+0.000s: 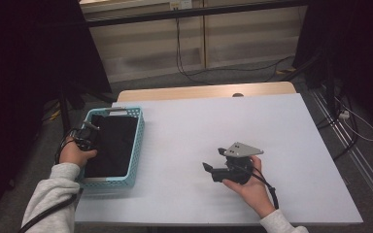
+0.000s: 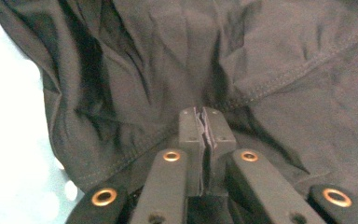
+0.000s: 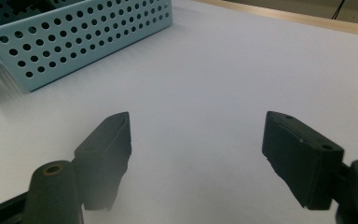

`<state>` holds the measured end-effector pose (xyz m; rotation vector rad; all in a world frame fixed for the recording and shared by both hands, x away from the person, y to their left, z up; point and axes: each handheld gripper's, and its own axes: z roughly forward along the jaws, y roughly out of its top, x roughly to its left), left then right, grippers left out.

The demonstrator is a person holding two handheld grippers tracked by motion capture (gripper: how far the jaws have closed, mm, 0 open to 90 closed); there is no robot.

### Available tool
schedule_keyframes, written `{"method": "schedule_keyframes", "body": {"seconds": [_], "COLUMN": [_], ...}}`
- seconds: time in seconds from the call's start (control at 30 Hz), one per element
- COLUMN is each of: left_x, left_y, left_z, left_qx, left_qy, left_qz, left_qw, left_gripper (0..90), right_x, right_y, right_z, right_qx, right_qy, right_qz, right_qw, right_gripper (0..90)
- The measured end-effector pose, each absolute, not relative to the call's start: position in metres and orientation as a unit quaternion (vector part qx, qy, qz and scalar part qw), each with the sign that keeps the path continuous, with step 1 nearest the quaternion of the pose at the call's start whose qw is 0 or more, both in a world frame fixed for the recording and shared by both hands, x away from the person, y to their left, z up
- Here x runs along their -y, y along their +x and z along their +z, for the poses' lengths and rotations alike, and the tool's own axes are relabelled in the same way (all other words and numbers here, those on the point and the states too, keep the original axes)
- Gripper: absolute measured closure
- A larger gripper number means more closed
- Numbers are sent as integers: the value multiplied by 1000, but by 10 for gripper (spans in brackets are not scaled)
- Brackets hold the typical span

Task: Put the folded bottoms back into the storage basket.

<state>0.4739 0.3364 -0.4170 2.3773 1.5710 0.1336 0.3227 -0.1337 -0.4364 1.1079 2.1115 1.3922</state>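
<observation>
Left gripper (image 2: 206, 135) clenched on black cloth (image 2: 177, 60) inside blue basket (image 1: 137, 145); lift-out remains. Right gripper (image 3: 198, 154) released, idle beside basket.

basket (image 3: 74, 42): cut off top-left | dark cloth (image 2: 261, 70): edges cropped

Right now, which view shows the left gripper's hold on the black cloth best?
The left gripper view: the left gripper is shut on a fold of the black cloth, seam stitching visible. The high view shows the cloth lying in the light blue basket. The right gripper view shows the basket's perforated wall.
</observation>
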Motion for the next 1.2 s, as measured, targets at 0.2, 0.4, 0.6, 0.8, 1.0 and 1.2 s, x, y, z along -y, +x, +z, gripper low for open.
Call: {"method": "schedule_keyframes", "body": {"seconds": [0.2, 0.4, 0.6, 0.8, 1.0, 1.2], "left_x": [-342, -348, -352, -355, -348, -335], "left_y": [476, 478, 474, 471, 469, 469], "left_z": [-419, -417, -417, -414, -401, -387], "left_qx": [-559, -565, -565, -566, -562, -554], "left_qy": [816, 816, 817, 815, 813, 813], "left_qz": [33, 24, 16, 23, 31, 45], "left_qw": [145, 118, 116, 126, 149, 175], "left_gripper": [900, 900, 900, 869, 744, 585], "right_x": [137, 139, 141, 142, 146, 151], "right_y": [322, 323, 324, 323, 322, 321], "right_z": [-437, -438, -439, -441, -442, -442], "right_qx": [-751, -751, -752, -756, -755, -756], "right_qy": [397, 398, 399, 397, 402, 402], "right_qz": [493, 492, 489, 484, 482, 480], "right_qw": [188, 189, 191, 190, 189, 192], "right_gripper": [234, 232, 232, 227, 226, 223]}}
